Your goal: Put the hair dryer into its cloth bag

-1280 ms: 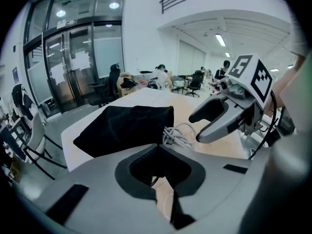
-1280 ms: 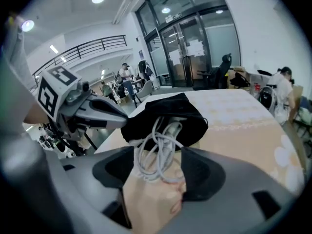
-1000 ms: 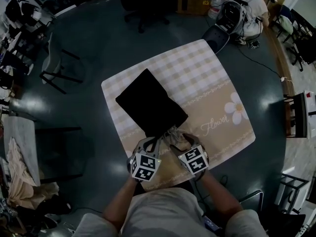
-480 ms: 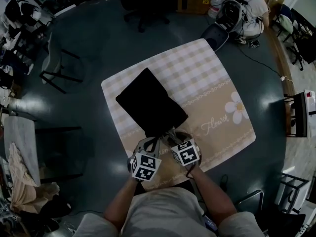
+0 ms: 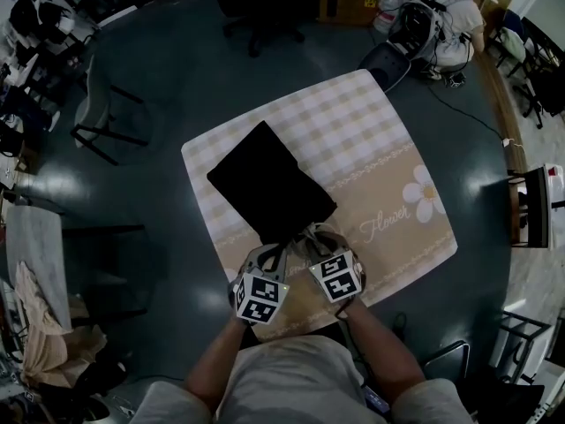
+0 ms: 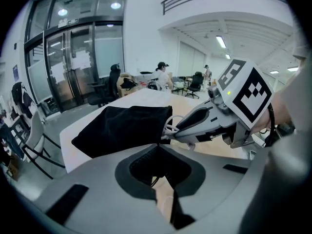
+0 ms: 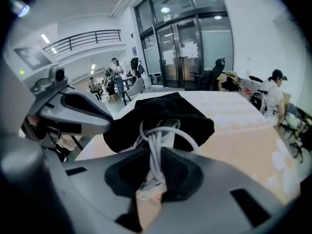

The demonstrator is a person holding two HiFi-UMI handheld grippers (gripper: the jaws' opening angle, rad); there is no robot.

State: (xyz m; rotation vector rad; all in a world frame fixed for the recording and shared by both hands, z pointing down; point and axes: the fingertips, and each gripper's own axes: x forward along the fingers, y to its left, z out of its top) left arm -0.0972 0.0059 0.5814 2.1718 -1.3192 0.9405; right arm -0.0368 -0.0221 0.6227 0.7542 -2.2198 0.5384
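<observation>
While the left gripper (image 6: 158,146) pinched the cloth bag (image 5: 265,184) rim, jaws together, the right gripper (image 7: 155,156) had just been closing its jaws, clamped on the white cord (image 7: 157,130).

The word "Flower" is printed on the tablecloth (image 5: 353,140).

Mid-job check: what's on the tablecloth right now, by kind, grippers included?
black cloth bag: 1
white cord, spilling from the bag's mouth: 1
grippers: 2 (left gripper shut on the bag's edge; right gripper, jaws just closing, cord between them)
Total: 4
</observation>
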